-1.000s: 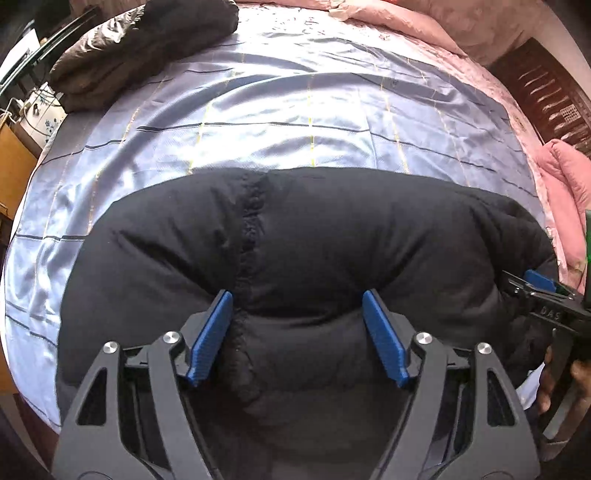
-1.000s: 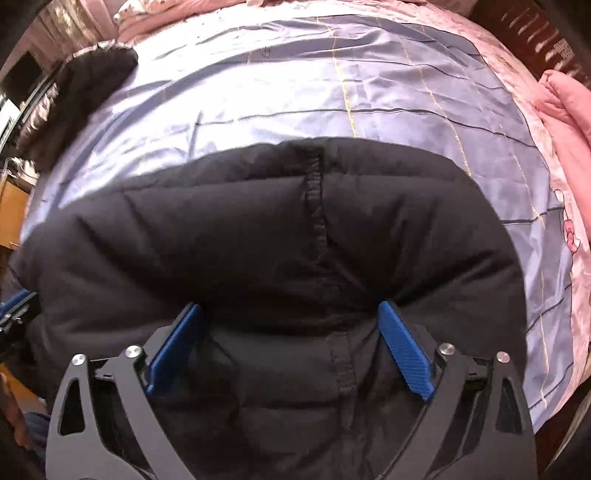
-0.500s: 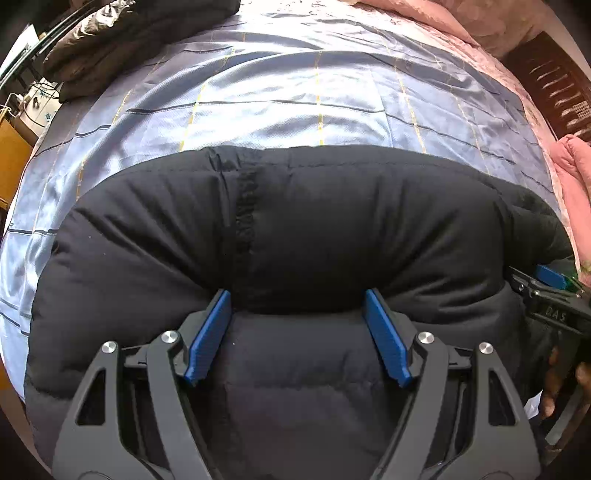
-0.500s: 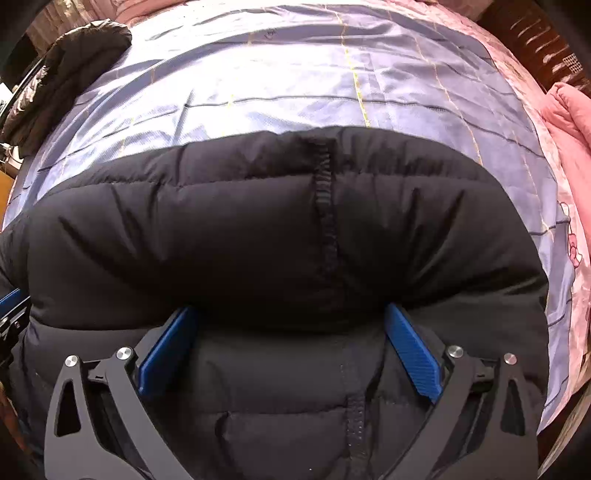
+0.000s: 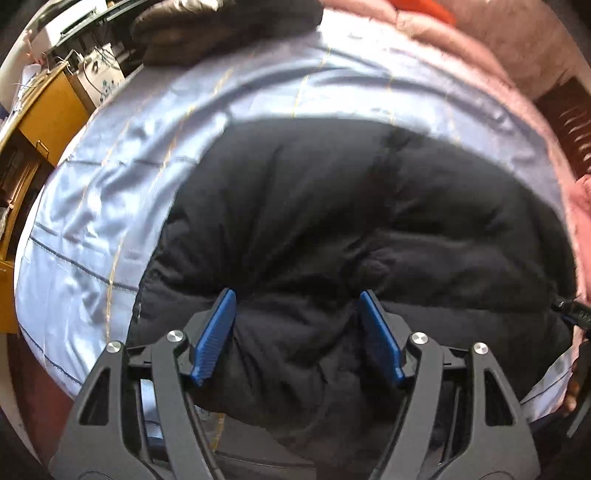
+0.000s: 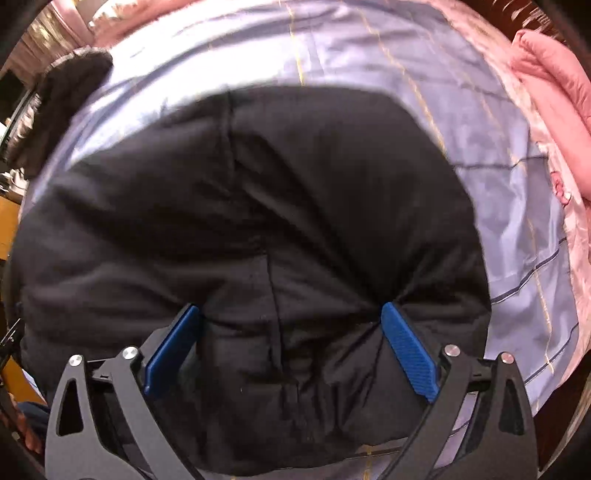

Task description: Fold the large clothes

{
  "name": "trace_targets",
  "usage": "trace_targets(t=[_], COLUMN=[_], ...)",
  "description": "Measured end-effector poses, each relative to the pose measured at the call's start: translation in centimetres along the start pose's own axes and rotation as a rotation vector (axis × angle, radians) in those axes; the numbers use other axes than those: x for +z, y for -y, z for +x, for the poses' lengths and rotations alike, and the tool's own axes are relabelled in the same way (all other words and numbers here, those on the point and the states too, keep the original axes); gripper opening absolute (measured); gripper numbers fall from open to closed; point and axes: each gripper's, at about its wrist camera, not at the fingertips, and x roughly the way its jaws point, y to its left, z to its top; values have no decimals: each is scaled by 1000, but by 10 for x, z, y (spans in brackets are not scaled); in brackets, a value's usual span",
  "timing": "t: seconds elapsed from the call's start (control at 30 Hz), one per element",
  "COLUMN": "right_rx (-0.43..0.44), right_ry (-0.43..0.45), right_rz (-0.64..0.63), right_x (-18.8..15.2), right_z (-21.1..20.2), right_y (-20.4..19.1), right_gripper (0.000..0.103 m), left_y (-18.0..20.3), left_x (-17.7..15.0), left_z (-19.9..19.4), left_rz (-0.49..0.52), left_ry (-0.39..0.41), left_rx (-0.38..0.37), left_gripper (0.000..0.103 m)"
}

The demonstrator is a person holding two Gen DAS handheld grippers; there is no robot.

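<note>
A big black puffer jacket (image 5: pixel 351 221) lies folded in a thick bundle on a light blue bedsheet (image 5: pixel 122 177); it also fills the right wrist view (image 6: pixel 258 206). My left gripper (image 5: pixel 297 314) has its blue pads spread wide, with the jacket's near edge bulging between them. My right gripper (image 6: pixel 291 325) is spread just as wide over the jacket's near right part, padding between its pads. The right gripper's tip shows at the far right of the left wrist view (image 5: pixel 570 314).
A second dark jacket (image 5: pixel 221 26) lies at the far left of the bed. A pink quilt (image 6: pixel 554 85) is bunched along the right side. Yellow wooden furniture (image 5: pixel 48 110) stands left of the bed. A dark wooden headboard (image 5: pixel 569 118) is at the right.
Both grippers have drawn back towards the near edge of the bed. The jacket bundle now sits lower, with its near edge between the pads. The left view has swung to the left.
</note>
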Motion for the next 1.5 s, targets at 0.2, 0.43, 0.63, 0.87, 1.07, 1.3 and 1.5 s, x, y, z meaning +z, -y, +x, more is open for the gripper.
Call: trace_targets(t=[0.2,0.43,0.63,0.87,1.07,1.3,1.5], right_rx=[-11,-15,-14,-23,66,66,68], right_ry=[-24,-35,-37,23,385,257,41], right_rz=[8,8,8,22,-25,-196,-219], right_x=[1,5,5,2,-20,-6,29], right_z=[17,25,26,12,-111,-75,-17], right_y=[-6,-7,-8,-12,-34,-95,-135], right_gripper=[102,102,102,102,102,102,102], left_y=[3,3,4,-3,18,72,89], left_x=[-1,0,4,8,-8,-16,-67], left_z=[18,26,31,10,-98,-65,12], left_rz=[-1,-1,0,-48,61,155,246], left_ry=[-37,-52,-60,19,363,159,-44], left_rx=[15,22,27,-22,-6,-121,-70], left_gripper=[74,74,75,71,101,99,99])
